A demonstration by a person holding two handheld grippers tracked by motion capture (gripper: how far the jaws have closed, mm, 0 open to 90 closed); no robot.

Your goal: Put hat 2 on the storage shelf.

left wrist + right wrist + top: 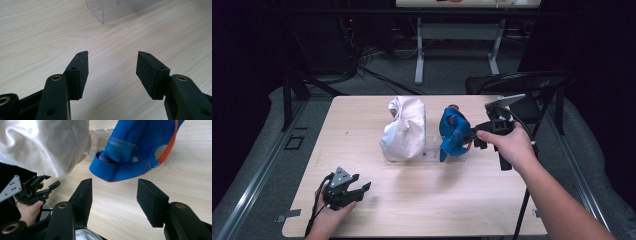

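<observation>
A blue cap with orange trim and a white cap stand side by side on a clear plastic stand at the middle of the wooden table. My right gripper is at the blue cap's right side. In the right gripper view the right gripper is open, with the blue cap's lower edge just beyond the pads and the white cap to the left. My left gripper rests near the front left edge; in its own view the left gripper is open over bare wood.
A black folding chair stands just past the table's far right corner. A white-legged table and floor cables lie farther back. The clear stand's corner shows ahead of the left gripper's jaws.
</observation>
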